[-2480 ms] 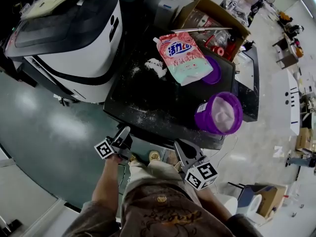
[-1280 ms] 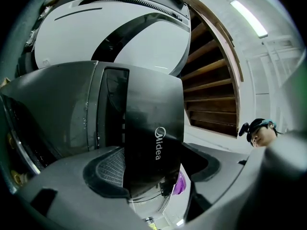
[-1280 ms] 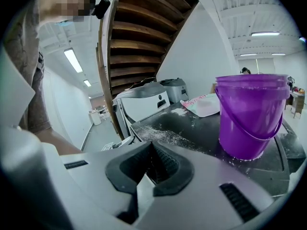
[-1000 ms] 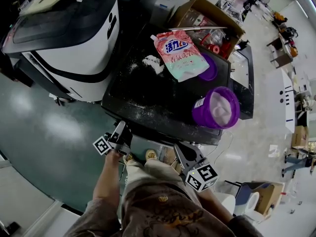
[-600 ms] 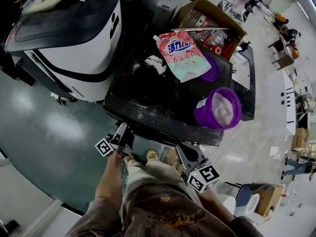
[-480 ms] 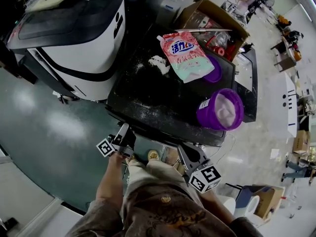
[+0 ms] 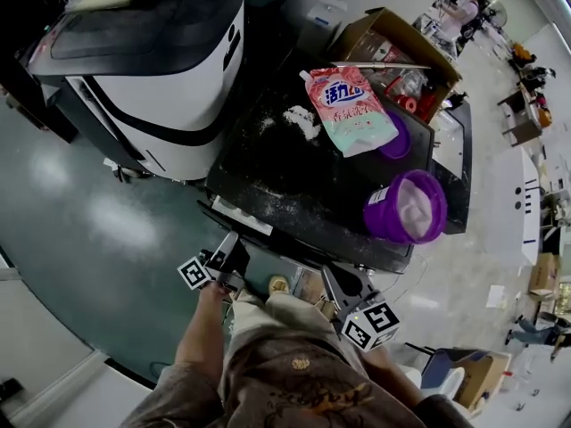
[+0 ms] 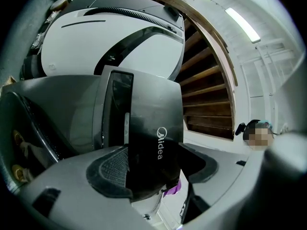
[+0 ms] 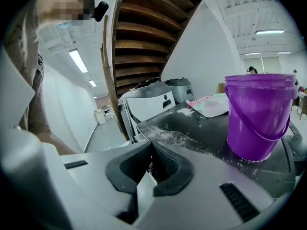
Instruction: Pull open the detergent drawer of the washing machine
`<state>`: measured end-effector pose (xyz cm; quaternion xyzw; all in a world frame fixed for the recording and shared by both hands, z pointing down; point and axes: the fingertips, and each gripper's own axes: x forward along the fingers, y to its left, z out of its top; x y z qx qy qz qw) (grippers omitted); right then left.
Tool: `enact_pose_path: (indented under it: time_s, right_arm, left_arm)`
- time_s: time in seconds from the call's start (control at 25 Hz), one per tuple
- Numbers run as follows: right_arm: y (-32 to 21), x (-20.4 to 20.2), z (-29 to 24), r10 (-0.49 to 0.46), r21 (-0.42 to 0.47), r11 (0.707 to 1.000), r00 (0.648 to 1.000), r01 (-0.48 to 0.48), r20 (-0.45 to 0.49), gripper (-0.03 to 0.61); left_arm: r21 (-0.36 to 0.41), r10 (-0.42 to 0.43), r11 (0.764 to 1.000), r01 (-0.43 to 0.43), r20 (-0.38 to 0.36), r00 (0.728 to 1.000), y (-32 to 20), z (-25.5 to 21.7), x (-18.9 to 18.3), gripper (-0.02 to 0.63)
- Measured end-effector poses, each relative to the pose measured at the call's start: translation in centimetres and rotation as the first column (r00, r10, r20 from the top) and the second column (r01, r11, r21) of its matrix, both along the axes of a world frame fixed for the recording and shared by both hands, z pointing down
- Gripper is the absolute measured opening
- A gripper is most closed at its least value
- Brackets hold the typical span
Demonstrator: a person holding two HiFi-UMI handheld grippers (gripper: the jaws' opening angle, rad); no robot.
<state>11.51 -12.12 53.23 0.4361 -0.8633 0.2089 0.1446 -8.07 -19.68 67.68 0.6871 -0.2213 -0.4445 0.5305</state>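
Observation:
The black washing machine stands in front of me. Its dark detergent drawer front, printed with a brand name, sits between the pads of my left gripper. Those jaws have just been closing, and they hold the panel. In the head view the left gripper is at the machine's front left corner, just below a pale strip of the drawer. My right gripper hangs near the front edge further right. Its pads meet with nothing between them.
A purple bucket and a pink detergent pouch rest on the machine's powder-dusted top. A white-and-black appliance stands close on the left. An open cardboard box is behind. Grey-green floor lies to the left.
The left gripper has drawn back a little toward me at the front left corner. The pale drawer strip shows more plainly at the front edge. The right gripper has hardly moved.

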Motion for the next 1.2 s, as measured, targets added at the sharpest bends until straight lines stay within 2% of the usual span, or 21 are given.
enact_pose_path:
  time_s: [0.68,1.2]
  right_arm:
    - [-0.4,-3.3,0.1,-0.107,-0.007,0.994,0.994,0.108,0.017,0.003]
    - [-0.9,-7.1,0.1,-0.227,-0.015,0.974,0.973,0.228,0.033,0.003]
  left_arm:
    - [-0.013,-0.010,1.000,0.010,-0.007,1.000,4.3,0.3,-1.7,0.327]
    - [-0.030,-0.043,0.999,0.043,0.001,0.999,7.1,0.3,-3.0,0.327]
